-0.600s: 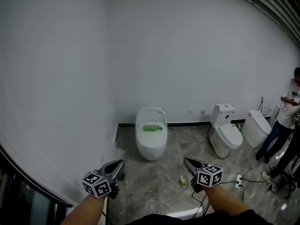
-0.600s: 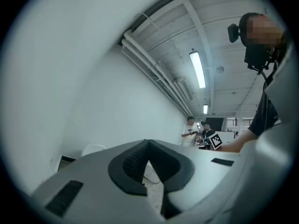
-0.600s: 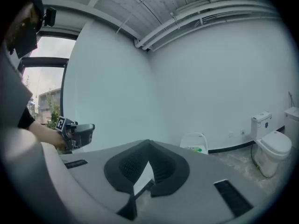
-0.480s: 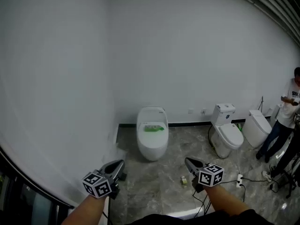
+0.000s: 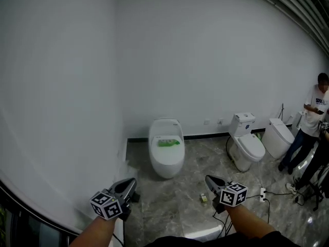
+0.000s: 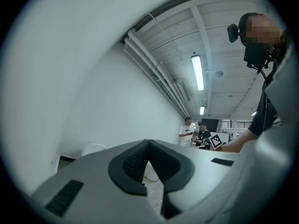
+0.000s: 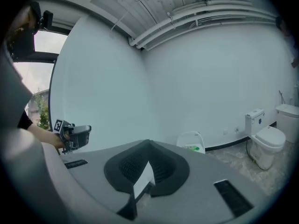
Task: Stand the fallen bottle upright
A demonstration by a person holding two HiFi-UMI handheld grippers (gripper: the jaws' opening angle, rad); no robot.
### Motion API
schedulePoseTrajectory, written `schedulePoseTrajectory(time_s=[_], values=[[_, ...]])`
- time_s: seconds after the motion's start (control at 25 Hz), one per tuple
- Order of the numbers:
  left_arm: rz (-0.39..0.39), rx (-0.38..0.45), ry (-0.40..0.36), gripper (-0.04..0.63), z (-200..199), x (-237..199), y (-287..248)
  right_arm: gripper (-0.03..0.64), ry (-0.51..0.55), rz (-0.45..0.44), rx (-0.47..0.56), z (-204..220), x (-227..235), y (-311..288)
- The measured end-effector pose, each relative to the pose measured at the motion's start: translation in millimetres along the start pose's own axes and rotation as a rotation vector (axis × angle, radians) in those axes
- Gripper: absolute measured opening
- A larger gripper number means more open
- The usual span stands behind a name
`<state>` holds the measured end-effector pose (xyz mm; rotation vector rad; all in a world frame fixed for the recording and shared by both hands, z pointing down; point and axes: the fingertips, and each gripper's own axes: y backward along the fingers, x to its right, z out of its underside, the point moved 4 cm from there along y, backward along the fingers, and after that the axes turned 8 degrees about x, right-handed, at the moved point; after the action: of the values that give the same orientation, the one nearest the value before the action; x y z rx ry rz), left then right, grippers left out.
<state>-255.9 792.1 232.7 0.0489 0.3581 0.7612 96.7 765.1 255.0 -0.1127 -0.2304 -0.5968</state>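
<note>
1. The left gripper (image 5: 130,182) is held low at the near left, on a bare forearm that comes in from the near edge. It lies about level and points far and slightly right, close beside the white wall (image 5: 61,112).
2. Its jaws are pressed together, with nothing between them.
3. The right gripper (image 5: 208,179) sits at the near right on the other forearm, tilted a little downward and pointing far and slightly left.
4. Its jaws are likewise closed tight and empty.
5. The two grippers are well apart, both held above the grey marbled floor (image 5: 175,205).
6. The green bottle (image 5: 168,143) appears to lie on its side on top of the oval white toilet (image 5: 165,161). It is farther off than both grippers and roughly between the lines they point along; neither touches it.
7. A small yellowish object (image 5: 203,197) lies on the floor near the right gripper's tip.
8. Farther right stand a second toilet (image 5: 248,149) and a person (image 5: 308,122).
</note>
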Motion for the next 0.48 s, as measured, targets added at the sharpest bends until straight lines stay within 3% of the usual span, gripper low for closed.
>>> schedulePoseTrajectory(time_s=[0.24, 0.48], values=[[0.008, -0.014, -0.005, 0.008, -4.3, -28.2, -34.1, 0.005, 0.004, -0.018, -0.005, -7.6, 18.4, -44.5], [-0.061, -0.022, -0.033, 0.008, 7.3, -42.4, -98.4, 0.005, -0.01, -0.087, -0.015, -10.6, 92.4, -89.6]])
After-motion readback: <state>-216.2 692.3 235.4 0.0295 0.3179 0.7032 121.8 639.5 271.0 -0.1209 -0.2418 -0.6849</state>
